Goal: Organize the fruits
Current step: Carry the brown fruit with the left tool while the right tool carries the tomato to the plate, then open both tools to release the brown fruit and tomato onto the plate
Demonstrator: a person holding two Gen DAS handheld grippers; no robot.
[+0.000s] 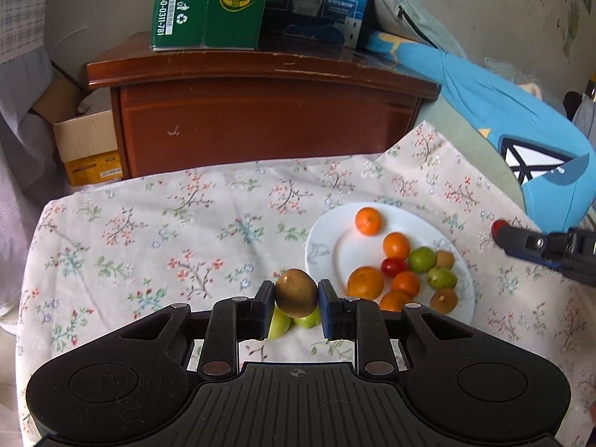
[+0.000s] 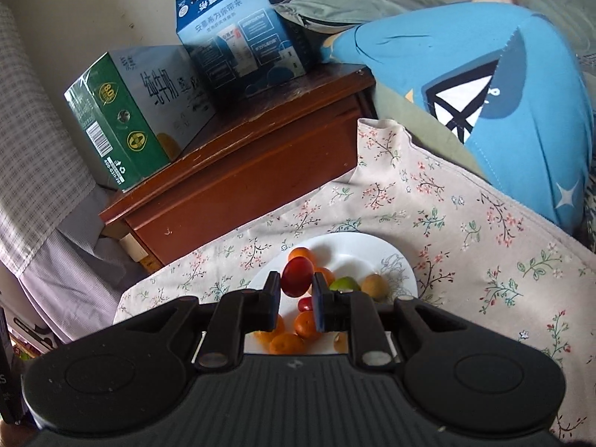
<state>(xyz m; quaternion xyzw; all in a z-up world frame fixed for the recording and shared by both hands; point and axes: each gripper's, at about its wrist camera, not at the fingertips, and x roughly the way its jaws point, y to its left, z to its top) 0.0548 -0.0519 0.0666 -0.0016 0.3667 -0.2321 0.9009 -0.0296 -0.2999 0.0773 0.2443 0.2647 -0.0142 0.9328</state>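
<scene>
My left gripper is shut on a brown kiwi, held above the floral cloth just left of the white plate. Two small green fruits lie on the cloth under it. The plate holds several oranges, a red cherry tomato, green fruits and small kiwis. My right gripper is shut on a red tomato, held above the plate. The right gripper also shows at the right edge of the left wrist view.
A brown wooden nightstand stands behind the cloth-covered surface, with a green carton and a blue carton on top. A blue cushion lies at the right. A cardboard box sits at the left.
</scene>
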